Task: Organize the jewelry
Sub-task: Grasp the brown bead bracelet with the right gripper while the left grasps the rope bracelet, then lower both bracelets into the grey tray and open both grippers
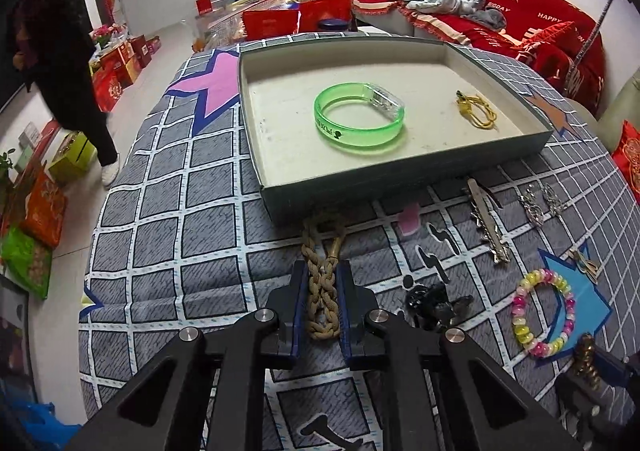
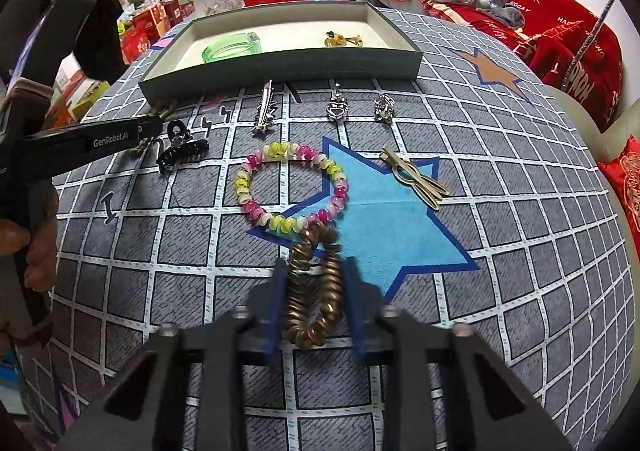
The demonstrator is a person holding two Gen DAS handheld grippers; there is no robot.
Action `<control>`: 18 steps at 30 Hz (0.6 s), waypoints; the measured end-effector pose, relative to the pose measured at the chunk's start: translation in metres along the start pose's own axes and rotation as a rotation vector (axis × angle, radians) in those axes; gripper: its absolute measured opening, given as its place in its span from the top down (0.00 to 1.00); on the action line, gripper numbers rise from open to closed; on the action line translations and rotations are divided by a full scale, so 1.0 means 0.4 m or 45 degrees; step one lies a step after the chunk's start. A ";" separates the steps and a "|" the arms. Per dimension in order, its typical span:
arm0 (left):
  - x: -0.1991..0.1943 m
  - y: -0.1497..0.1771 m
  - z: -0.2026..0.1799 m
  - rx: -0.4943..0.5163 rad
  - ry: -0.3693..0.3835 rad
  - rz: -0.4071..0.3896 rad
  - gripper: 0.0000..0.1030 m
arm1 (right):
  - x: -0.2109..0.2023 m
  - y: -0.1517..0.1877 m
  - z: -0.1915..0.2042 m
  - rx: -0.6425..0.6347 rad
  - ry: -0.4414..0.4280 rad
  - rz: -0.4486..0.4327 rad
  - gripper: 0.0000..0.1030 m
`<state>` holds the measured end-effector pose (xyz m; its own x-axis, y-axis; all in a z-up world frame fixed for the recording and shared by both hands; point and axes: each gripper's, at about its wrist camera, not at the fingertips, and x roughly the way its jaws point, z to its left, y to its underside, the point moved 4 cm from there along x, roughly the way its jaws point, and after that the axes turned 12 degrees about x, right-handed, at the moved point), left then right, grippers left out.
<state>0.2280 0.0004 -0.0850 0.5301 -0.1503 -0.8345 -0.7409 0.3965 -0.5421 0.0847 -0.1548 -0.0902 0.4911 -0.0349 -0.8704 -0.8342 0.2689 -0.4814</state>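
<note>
Two grippers each pinch a piece of jewelry on the grey checked cloth [image 1: 168, 211].

Low in the frame, the left gripper [image 1: 323, 271] squeezes a tan braided rope bracelet [image 1: 322, 291] below the shallow green box [image 1: 256, 155]; the right gripper [image 2: 316, 271] squeezes a brown coiled hair tie [image 2: 316, 291].

Both wrist views close, angled down, sharing tray [image 1: 400, 187] and bedspread [image 2: 160, 231]
</note>
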 end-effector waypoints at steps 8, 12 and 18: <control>-0.038 0.031 0.031 -0.098 0.123 -0.011 0.69 | -0.013 -0.009 -0.045 0.122 -0.153 0.004 0.76; -0.062 0.033 0.034 -0.088 0.131 -0.028 0.69 | -0.033 -0.026 -0.077 0.194 -0.224 -0.005 0.76; -0.096 0.012 0.026 -0.072 0.141 -0.064 0.69 | -0.048 -0.061 -0.117 0.263 -0.276 -0.017 0.76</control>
<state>0.2085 0.0175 -0.0543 0.5208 -0.2691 -0.8102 -0.7381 0.3349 -0.5857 0.0840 -0.2058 -0.0664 0.5624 0.1608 -0.8111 -0.7695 0.4608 -0.4422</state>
